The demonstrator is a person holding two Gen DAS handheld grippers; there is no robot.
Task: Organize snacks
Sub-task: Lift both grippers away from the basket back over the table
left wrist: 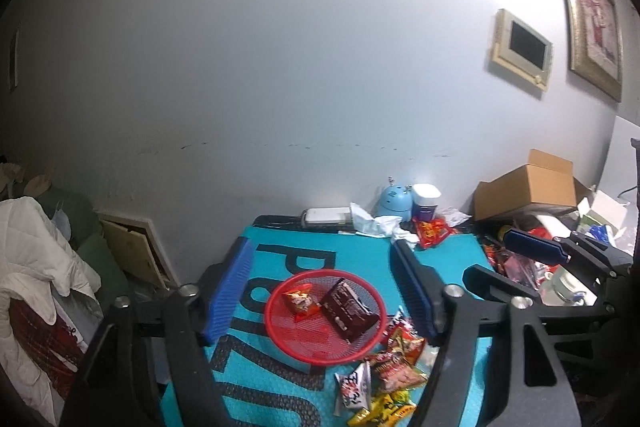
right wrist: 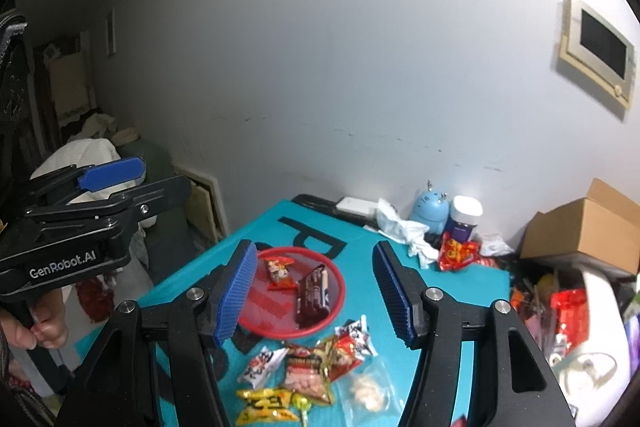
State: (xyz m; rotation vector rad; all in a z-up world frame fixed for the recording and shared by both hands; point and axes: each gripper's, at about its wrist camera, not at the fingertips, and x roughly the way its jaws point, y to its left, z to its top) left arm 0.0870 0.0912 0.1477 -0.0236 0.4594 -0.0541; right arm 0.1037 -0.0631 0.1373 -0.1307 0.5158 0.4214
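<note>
While both tools hang above the worktop (left wrist: 440,259), each stands spread with nothing between its blue pads. At the lower middle of the left wrist view, the left tool (left wrist: 324,287) frames one red mesh basket (left wrist: 280,331), and the right tool (right wrist: 316,291) does the same in the right wrist view, where the basket (right wrist: 340,301) sits at center.

Two snacks lie in the basket: one small red packet (left wrist: 300,301) toward its left and one dark brown chocolate pack (left wrist: 348,311) toward its right. Below and right of the basket, a loose heap of packets (right wrist: 316,371) rests on the teal cover; about six can be told apart, among them one white pouch (right wrist: 262,367), one yellow wrapper (right wrist: 264,405) and one clear bag (right wrist: 368,391), though overlap makes the count unsure. One more red bag (right wrist: 456,253) lies apart at the far edge of the worktop, right of center, just in front of one round blue figure (right wrist: 432,211) and one white-capped jar (right wrist: 464,219).

One cardboard box (right wrist: 588,231) stands at the right edge. At lower left of the right wrist view, one hand (right wrist: 36,331) grips the other tool's handle.
</note>
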